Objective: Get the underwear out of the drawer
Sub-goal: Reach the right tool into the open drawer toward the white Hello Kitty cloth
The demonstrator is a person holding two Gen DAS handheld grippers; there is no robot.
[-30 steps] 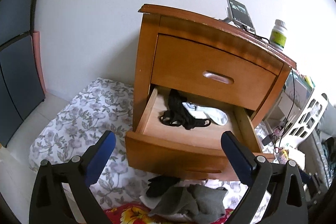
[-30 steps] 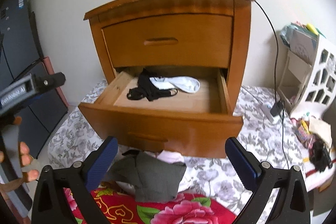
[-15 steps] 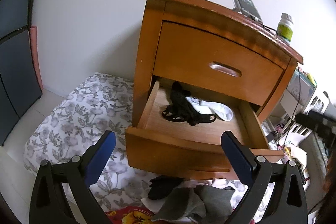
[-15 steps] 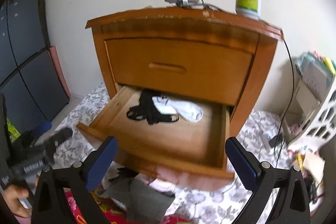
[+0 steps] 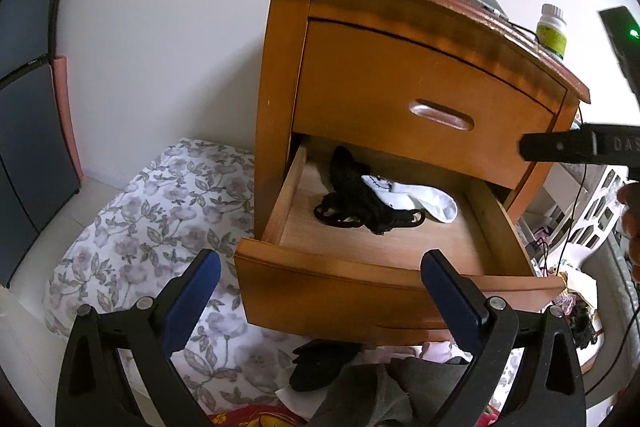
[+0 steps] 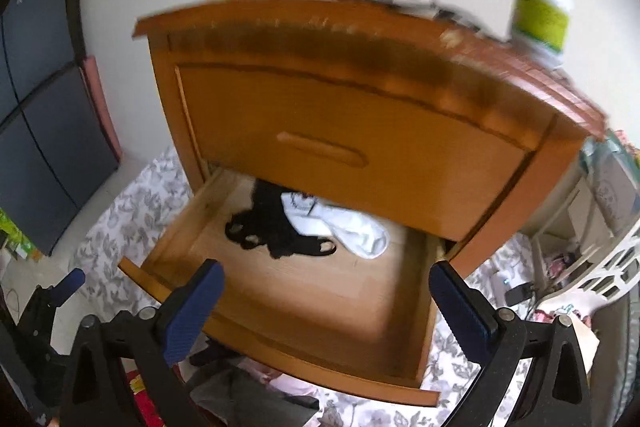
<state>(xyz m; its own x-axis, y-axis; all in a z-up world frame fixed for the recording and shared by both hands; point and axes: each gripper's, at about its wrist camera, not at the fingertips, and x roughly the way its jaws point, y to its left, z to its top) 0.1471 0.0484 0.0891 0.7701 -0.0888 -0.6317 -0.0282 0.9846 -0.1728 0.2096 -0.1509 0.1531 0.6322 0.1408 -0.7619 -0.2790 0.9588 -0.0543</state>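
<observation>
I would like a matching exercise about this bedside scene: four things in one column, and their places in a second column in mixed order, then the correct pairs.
Things:
1. black lace underwear
2. white pill bottle with green label
3. grey folded cloth
4. right hand-held gripper

Places:
A. on top of the wooden nightstand
B. on the floor in front of the nightstand
C. above the open lower drawer, holding nothing
D. inside the open lower drawer

Pairs: 1-D, 2-A, 3-B, 4-C

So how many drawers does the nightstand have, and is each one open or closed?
2. The top drawer is closed. The bottom drawer is pulled open and holds black underwear and a white garment. No others are visible.
</observation>
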